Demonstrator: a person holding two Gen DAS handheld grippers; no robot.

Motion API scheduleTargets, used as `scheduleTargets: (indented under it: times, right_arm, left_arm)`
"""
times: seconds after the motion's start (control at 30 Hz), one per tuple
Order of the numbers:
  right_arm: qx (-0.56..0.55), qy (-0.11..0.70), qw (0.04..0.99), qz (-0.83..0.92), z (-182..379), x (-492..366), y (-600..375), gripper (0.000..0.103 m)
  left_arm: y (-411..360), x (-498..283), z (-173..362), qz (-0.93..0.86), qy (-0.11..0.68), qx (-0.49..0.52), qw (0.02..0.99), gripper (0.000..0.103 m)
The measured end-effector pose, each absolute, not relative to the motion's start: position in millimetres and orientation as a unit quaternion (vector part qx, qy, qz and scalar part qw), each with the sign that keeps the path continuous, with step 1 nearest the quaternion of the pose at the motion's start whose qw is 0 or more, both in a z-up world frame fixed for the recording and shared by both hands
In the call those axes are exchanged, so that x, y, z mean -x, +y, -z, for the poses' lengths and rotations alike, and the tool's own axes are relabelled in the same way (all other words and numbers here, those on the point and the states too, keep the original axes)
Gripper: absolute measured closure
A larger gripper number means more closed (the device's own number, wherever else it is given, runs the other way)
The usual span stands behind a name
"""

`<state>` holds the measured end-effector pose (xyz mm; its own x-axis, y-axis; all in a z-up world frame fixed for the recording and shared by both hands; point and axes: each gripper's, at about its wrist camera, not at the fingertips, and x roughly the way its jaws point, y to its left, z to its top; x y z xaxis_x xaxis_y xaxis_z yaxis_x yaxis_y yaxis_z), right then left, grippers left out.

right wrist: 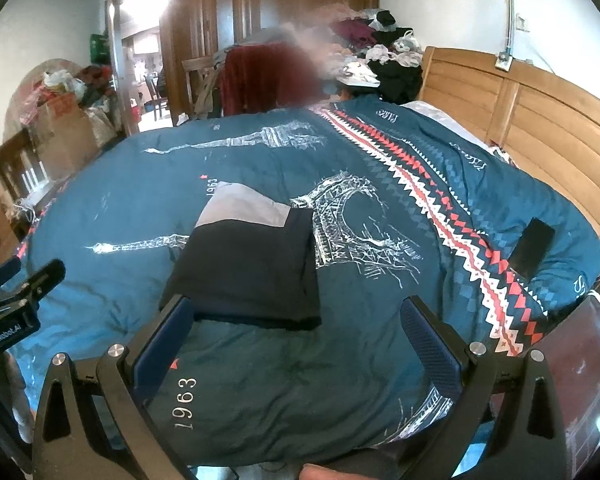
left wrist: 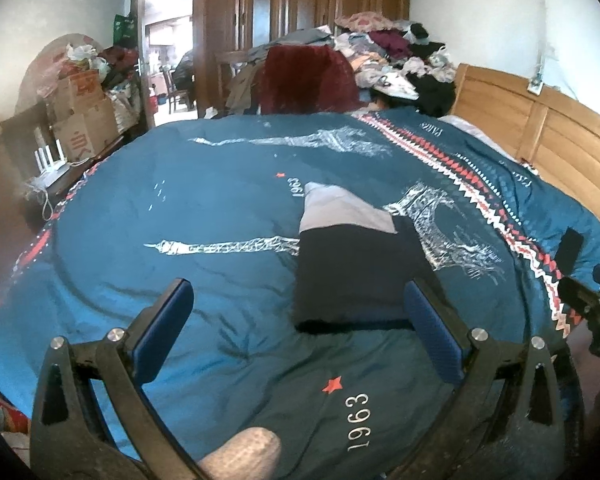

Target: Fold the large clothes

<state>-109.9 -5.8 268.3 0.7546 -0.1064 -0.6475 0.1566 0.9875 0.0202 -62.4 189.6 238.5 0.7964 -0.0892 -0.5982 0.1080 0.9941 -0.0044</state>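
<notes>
Garment (left wrist: 352,264) folded on quilt (left wrist: 180,208); both hand-held grippers (left wrist: 300,336) (right wrist: 296,340) wide, empty; phone (right wrist: 532,246) clearer right view.

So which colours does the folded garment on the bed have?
The folded garment is dark navy with a grey part; the right wrist view shows it best.

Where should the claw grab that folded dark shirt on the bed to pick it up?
Probably the near edge of the folded dark garment, coming in low from the front. That thick fold lies just ahead of the open right claw, raised off the blue quilt, so a finger could likely slide underneath.
</notes>
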Motion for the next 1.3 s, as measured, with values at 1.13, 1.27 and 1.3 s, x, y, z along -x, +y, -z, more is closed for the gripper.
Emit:
scheduleTargets:
  times: [1.13,1.27,1.3]
  right_arm:
    - [-0.041,0.353,0.934,0.046,-262,94,4,0.000]
    - [-0.046,0.350,0.934,0.045,-263,95,2,0.000]
    - [-0.047,0.348,0.935,0.046,-263,95,1,0.000]
  left_arm:
    - [185,50,-230,0.057,0.346,-0.029,0.936,0.000]
    - [182,53,-229,0.060,0.344,-0.028,0.937,0.000]
    - [183,53,-229,0.060,0.343,-0.028,0.937,0.000]
